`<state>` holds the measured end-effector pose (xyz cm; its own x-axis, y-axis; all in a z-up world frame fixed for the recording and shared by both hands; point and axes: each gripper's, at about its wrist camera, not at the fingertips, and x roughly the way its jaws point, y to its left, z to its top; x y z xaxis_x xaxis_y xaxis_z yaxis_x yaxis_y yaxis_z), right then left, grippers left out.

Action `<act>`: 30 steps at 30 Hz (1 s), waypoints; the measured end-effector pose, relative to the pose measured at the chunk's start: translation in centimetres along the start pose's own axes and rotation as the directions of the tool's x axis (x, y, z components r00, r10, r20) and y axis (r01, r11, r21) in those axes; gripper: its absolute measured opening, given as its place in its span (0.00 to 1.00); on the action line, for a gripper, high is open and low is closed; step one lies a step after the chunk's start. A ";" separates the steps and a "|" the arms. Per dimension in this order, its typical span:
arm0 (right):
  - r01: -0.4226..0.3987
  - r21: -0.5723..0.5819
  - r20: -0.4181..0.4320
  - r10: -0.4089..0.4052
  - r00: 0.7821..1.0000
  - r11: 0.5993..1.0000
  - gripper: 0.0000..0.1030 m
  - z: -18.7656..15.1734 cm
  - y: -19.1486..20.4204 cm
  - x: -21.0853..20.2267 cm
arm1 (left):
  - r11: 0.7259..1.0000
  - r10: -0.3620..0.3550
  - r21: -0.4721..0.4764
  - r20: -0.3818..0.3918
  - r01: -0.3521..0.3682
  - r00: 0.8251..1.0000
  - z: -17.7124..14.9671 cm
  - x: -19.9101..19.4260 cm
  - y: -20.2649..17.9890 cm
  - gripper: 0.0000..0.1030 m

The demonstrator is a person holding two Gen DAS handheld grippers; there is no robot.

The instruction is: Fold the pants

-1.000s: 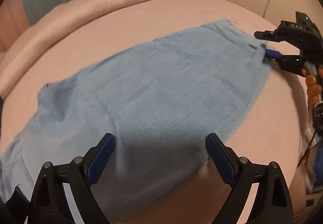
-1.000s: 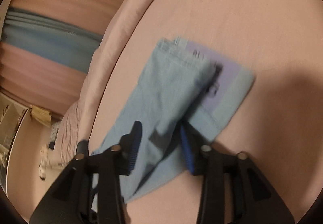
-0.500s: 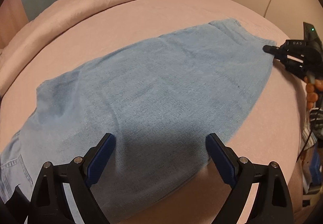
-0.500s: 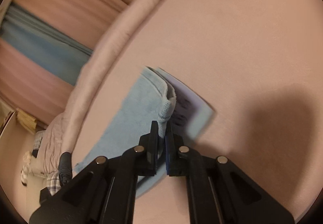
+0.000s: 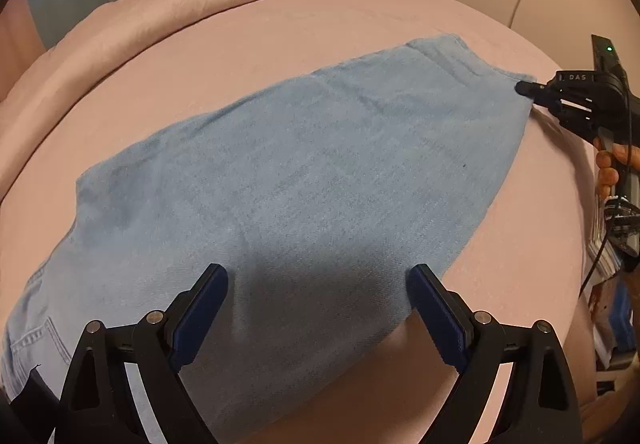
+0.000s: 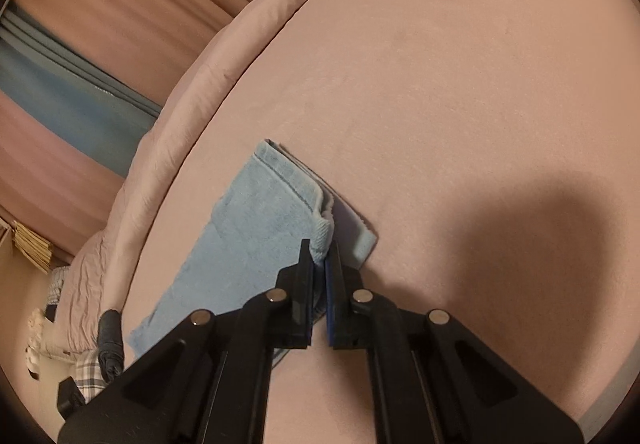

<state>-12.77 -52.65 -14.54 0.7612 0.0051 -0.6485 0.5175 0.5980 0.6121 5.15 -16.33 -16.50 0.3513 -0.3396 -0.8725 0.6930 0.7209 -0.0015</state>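
While the light-blue denim pants (image 5: 304, 180) are spread flat along the pink bed (image 5: 280, 28), already doubled leg on leg, the hem corner is pinched by the right gripper (image 6: 319, 256), whose fingers (image 6: 305, 276) are closed tight on the cloth. From the left wrist view the same gripper (image 5: 524, 87) is seen at the far hem end, held by a hand (image 5: 612, 164). The left gripper (image 5: 316, 308) is poised above the near part of the pants, towards the waist, where a back pocket (image 5: 36, 348) is visible; its fingers (image 5: 202, 308) stand wide apart, and nothing is gripped between them.

The step in hand is judged to be the taking of the hem for a fold towards the waist. For that to be done well, both layers of the hem should be caught in the pinch; the lower layer is seen jutting out beside the fingers, so it cannot be told whether it is held too. The corner would best be lifted only a little and carried low along the leg, so that the layers are not dragged apart. The waist end could be steadied by the open left gripper, and the edges laid flush before release.

No container is seen in either view, so nothing can be said of contents.
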 end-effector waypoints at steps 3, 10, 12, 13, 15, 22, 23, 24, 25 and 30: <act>0.003 0.009 -0.042 -0.002 0.999 1.000 0.09 0.6 -0.2 0.0 | 0.999 -0.024 -0.028 0.035 0.025 0.999 0.0 -1.4 0.6 0.90; 0.142 -0.182 0.176 -0.110 0.978 0.973 0.38 1.7 2.9 -4.8 | 0.982 0.031 -0.189 0.107 -0.010 0.994 0.8 -4.0 6.8 0.90; 0.086 -0.280 0.117 -0.055 0.992 0.956 0.37 1.4 5.4 -3.6 | 0.967 0.054 -0.255 0.116 -0.023 0.992 1.5 -3.6 9.1 0.90; 0.043 -0.314 0.066 -0.023 0.998 0.948 0.35 1.0 6.5 -2.6 | 0.956 0.063 -0.293 0.121 -0.025 0.991 2.1 -3.2 10.4 0.90; 0.007 -0.379 -0.022 -0.016 1.000 0.925 0.34 0.0 8.5 -0.4 | 0.944 0.077 -0.327 0.114 -0.036 0.991 3.0 -2.3 11.9 0.90; -0.070 -0.564 -0.216 -0.065 0.974 0.823 0.36 -3.5 13.4 5.1 | 0.939 0.147 -0.312 -0.021 -0.146 0.989 6.1 2.8 16.1 0.81; -0.080 -0.589 -0.227 -0.070 0.971 0.804 0.36 -3.9 14.0 5.3 | 0.937 0.128 -0.321 -0.048 -0.137 0.991 6.1 3.5 17.1 0.73; -0.091 -0.623 -0.237 -0.077 0.968 0.777 0.36 -4.4 15.0 5.7 | 0.935 0.069 -0.345 -0.064 -0.087 0.996 6.1 4.3 17.9 0.55; -0.101 -0.646 -0.245 -0.080 0.966 0.757 0.36 -4.7 16.0 6.1 | 0.927 -0.006 -0.375 -0.061 -0.018 0.998 6.0 4.8 18.5 0.42; -0.242 -0.709 -0.349 -0.032 0.936 0.662 0.36 -7.1 21.0 9.3 | 0.920 -0.080 -0.386 -0.013 0.069 0.997 6.4 5.5 19.3 0.30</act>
<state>2.40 -34.40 -10.94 0.5597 0.2658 -0.7849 -0.1190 0.9631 0.2413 24.48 -8.17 -18.23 0.2864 -0.3883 -0.8759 0.4186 0.8731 -0.2501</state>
